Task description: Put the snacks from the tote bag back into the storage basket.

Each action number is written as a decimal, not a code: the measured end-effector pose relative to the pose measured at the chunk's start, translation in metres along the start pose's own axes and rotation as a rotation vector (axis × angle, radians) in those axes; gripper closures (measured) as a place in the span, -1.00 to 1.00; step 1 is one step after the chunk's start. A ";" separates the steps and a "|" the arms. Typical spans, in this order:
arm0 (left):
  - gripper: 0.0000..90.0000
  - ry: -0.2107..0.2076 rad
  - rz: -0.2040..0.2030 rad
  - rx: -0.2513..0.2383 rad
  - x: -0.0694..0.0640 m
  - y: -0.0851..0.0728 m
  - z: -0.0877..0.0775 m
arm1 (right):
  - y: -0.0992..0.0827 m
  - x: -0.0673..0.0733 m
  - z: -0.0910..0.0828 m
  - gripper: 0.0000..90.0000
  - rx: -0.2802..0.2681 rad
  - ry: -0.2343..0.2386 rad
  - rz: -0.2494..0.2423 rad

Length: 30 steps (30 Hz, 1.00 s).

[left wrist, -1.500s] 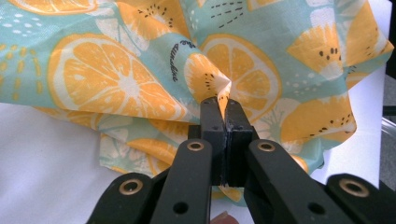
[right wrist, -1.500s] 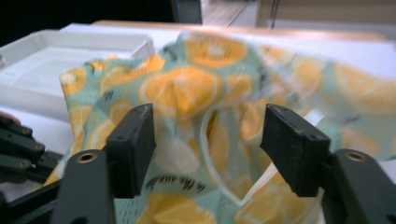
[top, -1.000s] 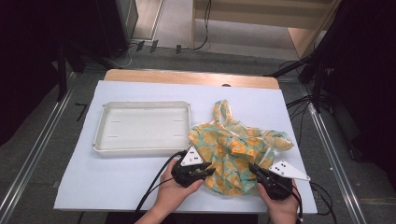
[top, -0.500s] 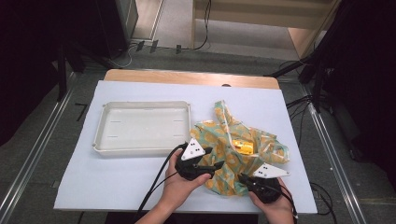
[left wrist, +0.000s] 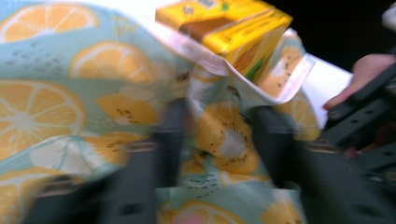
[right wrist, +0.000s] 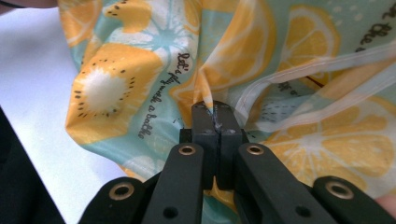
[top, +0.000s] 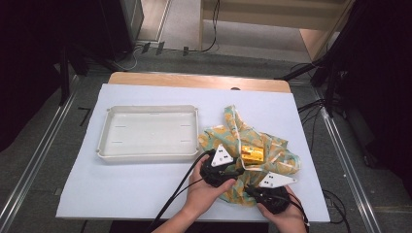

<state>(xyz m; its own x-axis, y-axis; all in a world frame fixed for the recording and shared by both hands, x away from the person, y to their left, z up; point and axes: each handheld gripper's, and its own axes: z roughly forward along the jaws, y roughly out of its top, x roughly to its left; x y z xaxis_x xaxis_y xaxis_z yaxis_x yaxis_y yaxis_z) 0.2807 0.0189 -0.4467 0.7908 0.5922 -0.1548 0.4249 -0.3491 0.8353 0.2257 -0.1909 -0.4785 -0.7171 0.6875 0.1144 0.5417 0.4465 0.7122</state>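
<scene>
White plastic tray (top: pixel 148 133) sits empty on white-covered bench (top: pixel 145 189), w/ wood edge at far side; cables on floor (top: pixel 170 48) beyond.

Open table surface left of and in front of the white tray (top: pixel 148 132). Right of the tray, blocked by the crumpled fruit-print bag (top: pixel 272 150) holding a yellow box (top: pixel 252 154).

The high view looks down on the white table (top: pixel 145 194); both gripper views sit very close to the fruit-print bag (top: pixel 228 141), which all share.

Pale teal bag (top: pixel 228 145) with orange and yellow citrus slices, yellow carton (top: pixel 252 154), white tray (top: pixel 148 132), black fingers (right wrist: pixel 212 135)
</scene>
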 end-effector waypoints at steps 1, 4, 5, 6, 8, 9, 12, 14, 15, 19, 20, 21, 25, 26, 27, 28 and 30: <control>0.80 -0.029 -0.017 0.006 0.004 0.000 -0.001 | 0.000 0.001 -0.001 1.00 0.000 -0.001 0.000; 1.00 -0.063 -0.006 0.036 0.008 -0.004 -0.005 | 0.002 0.000 -0.008 0.85 -0.035 0.010 -0.015; 1.00 -0.063 0.009 0.050 0.008 -0.006 -0.006 | 0.003 0.000 -0.012 0.80 -0.052 0.016 -0.013; 1.00 -0.062 0.019 0.059 0.007 -0.008 -0.006 | 0.004 0.000 -0.018 0.74 -0.077 0.025 -0.020; 1.00 -0.065 0.029 0.076 0.006 -0.013 -0.008 | 0.007 -0.002 -0.029 0.62 -0.130 0.037 -0.018; 1.00 -0.062 0.034 0.086 0.006 -0.015 -0.009 | 0.008 -0.003 -0.036 0.61 -0.162 0.042 -0.015; 1.00 -0.060 0.043 0.116 0.005 -0.022 -0.010 | 0.012 -0.004 -0.056 0.59 -0.267 0.033 -0.004; 1.00 -0.066 0.042 0.140 0.003 -0.027 -0.010 | 0.014 -0.004 -0.069 0.64 -0.351 0.010 0.002; 1.00 -0.066 0.047 0.149 0.002 -0.029 -0.010 | 0.015 -0.004 -0.073 0.70 -0.387 -0.014 0.010; 1.00 -0.053 0.062 0.181 -0.002 -0.037 -0.010 | 0.021 -0.001 -0.077 0.93 -0.470 -0.163 0.062; 1.00 -0.048 0.059 0.181 -0.002 -0.039 -0.011 | 0.021 -0.002 -0.073 0.96 -0.462 -0.191 0.078; 1.00 -0.049 0.056 0.181 -0.001 -0.040 -0.012 | 0.021 -0.003 -0.068 0.98 -0.447 -0.208 0.093; 1.00 -0.041 0.049 0.218 -0.002 -0.042 -0.015 | 0.011 -0.012 -0.043 1.00 -0.328 -0.221 0.154; 1.00 -0.041 0.052 0.219 -0.002 -0.043 -0.015 | 0.009 -0.014 -0.036 1.00 -0.285 -0.223 0.165; 1.00 -0.040 0.052 0.221 -0.002 -0.043 -0.016 | 0.004 -0.017 -0.025 1.00 -0.199 -0.245 0.174; 1.00 -0.041 0.052 0.225 -0.001 -0.043 -0.018 | 0.004 -0.017 -0.025 1.00 -0.199 -0.245 0.174; 1.00 -0.045 0.048 0.212 0.000 -0.043 -0.019 | 0.001 -0.022 -0.016 0.99 -0.132 -0.241 0.206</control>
<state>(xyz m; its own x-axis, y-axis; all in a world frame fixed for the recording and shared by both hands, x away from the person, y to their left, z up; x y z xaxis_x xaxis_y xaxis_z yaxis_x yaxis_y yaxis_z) 0.2537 0.0475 -0.4723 0.8291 0.5401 -0.1449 0.4659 -0.5238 0.7131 0.2342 -0.2148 -0.4692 -0.4661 0.8780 0.1095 0.5914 0.2171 0.7766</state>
